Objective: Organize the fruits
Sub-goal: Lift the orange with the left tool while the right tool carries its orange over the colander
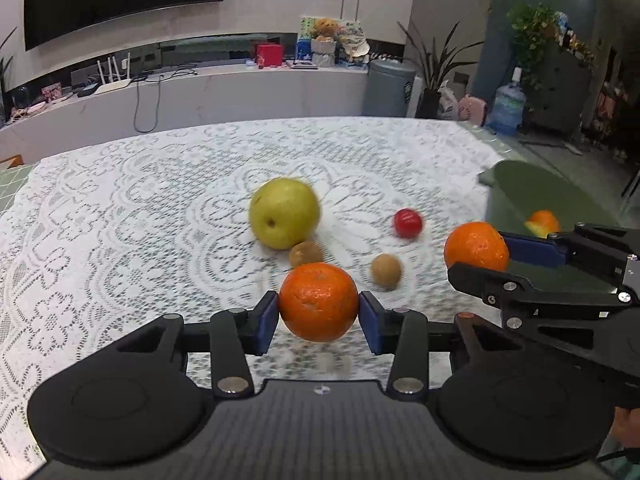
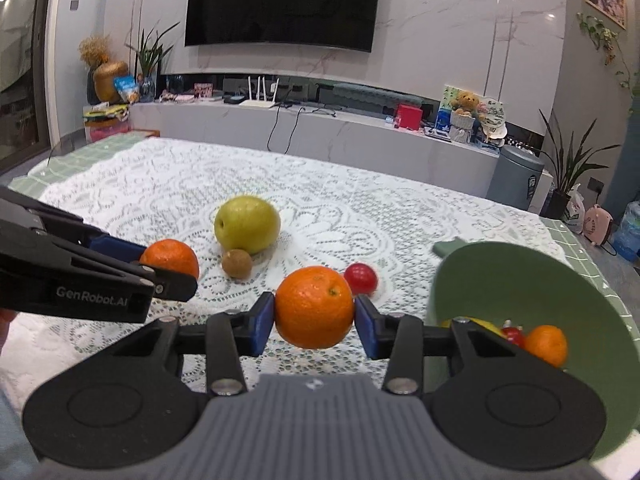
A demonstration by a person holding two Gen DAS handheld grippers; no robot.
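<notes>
Left wrist view: left gripper (image 1: 319,307) clamped on an orange (image 1: 319,301), blue fingers (image 1: 267,320) pressed to its two sides, fruit lifted clear of the lace-covered surface (image 1: 120,208). Right gripper (image 1: 496,248) reaching in from the right edge with a second orange (image 1: 476,245), just in front of the green bowl (image 1: 516,184) at the right edge of the surface. Left loose mid-surface: a yellow-green pear (image 1: 284,213), two small brown fruits (image 1: 306,253) (image 1: 385,271), a small red fruit (image 1: 408,223). Inside the bowl, a patch of orange and yellow visible; more hidden by the gripper.

Right wrist view: right gripper (image 2: 314,314) clamped on its orange (image 2: 314,306), also held off the surface (image 2: 120,184). Left gripper (image 2: 160,264) at the left edge with the other orange (image 2: 170,258). Bowl (image 2: 520,276) tilted toward the camera at the right edge, holding a small orange fruit (image 2: 546,345), something red (image 2: 512,334) and something yellow (image 2: 486,325).

Step in hand, by judgement: carrying both oranges to the bowl. Best done one at a time, right first as nearer, kept level and high enough to clear the rim, lowered onto a free spot inside before loosening, never dropped onto the fruit already there. Worth watching the two grippers for collision at the rim.
</notes>
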